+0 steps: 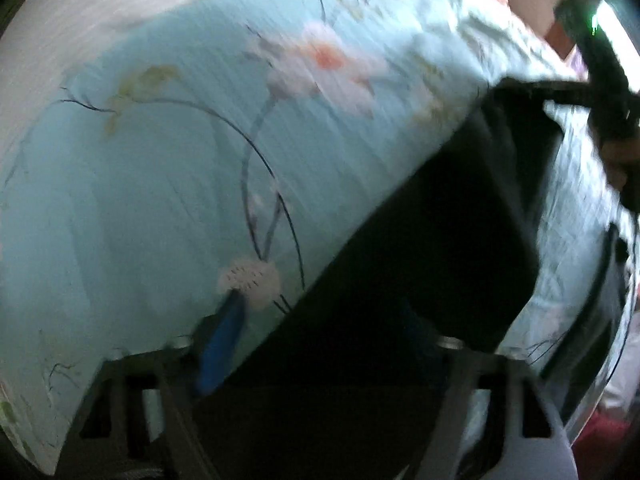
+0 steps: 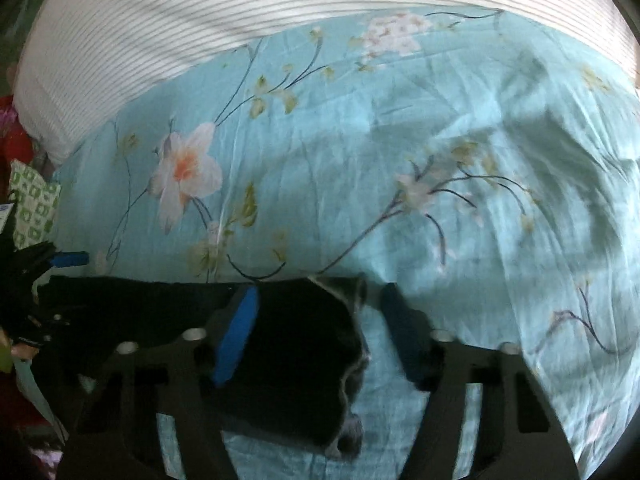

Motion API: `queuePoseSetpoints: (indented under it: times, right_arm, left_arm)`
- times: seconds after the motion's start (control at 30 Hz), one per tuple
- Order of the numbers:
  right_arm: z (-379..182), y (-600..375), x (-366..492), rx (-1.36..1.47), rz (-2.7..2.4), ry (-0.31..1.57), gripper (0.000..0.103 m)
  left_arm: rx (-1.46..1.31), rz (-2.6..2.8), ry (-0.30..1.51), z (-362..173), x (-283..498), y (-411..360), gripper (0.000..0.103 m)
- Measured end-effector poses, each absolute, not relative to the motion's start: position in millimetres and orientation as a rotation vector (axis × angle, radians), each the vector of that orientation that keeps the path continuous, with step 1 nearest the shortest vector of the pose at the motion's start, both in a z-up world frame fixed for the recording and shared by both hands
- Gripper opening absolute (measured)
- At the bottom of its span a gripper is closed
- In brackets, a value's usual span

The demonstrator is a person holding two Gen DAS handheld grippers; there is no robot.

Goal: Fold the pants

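Observation:
Black pants [image 1: 420, 248] lie on a light blue floral bedsheet [image 1: 168, 184]. In the left wrist view they fill the lower middle, and my left gripper [image 1: 320, 340] is open just over their near edge, with one blue pad [image 1: 224, 340] showing at the left. In the right wrist view the pants [image 2: 296, 344] lie between the open blue fingers of my right gripper [image 2: 320, 332], with a crumpled grey-edged end at the right. The other gripper shows at the far right of the left wrist view [image 1: 612, 92] and at the left edge of the right wrist view [image 2: 48, 264].
A white striped pillow or blanket [image 2: 200, 20] lies along the far side of the bed. A green and white patterned item [image 2: 32, 204] and red cloth [image 2: 16, 136] sit at the left edge. The sheet [image 2: 480, 160] stretches to the right.

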State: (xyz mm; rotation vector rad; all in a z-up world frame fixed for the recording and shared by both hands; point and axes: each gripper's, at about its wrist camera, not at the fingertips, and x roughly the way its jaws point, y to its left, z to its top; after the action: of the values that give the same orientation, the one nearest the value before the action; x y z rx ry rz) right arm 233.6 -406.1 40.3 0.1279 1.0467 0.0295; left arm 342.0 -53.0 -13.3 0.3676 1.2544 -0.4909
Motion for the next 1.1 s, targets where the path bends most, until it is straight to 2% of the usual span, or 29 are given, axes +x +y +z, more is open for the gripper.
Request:
queuePoseSetpoints:
  times: [0.03,0.07,0.1,0.33,0.5,0.73,1.1]
  right_arm:
    - [40,-406,233,0.119,0.025,1.039,0.021]
    - [41,-406,232,0.117,0.023,1.026,0.013]
    - [44,-408,228,0.13,0.034,1.006,0.01]
    - [85,-399,178,0.113,0.09,0.862,0.008]
    - [102,-394,129,0.078,0.14,0.777,0.008]
    - [93,-398,56,0.052,0.153,0.739,0.008]
    - [68,-385,-24,-0.046,0.129,0.734,0.008]
  left_arm:
    - [0.364,-0.497,1.256,-16,341,-54,0.038]
    - [0.341,-0.515,1.247,-14,338,-54,0.015]
    - [0.33,-0.522,1.242,-12,335,-54,0.005]
    - [0.275,-0.545,1.074,28,271,-52,0.003]
    - [0.219,-0.553,1.016,49,215,-52,0.003]
    - [0.206,-0.584,0.986,54,130,-57,0.003]
    - [0.157,-0.612,1.018,33,70,-60,0.003]
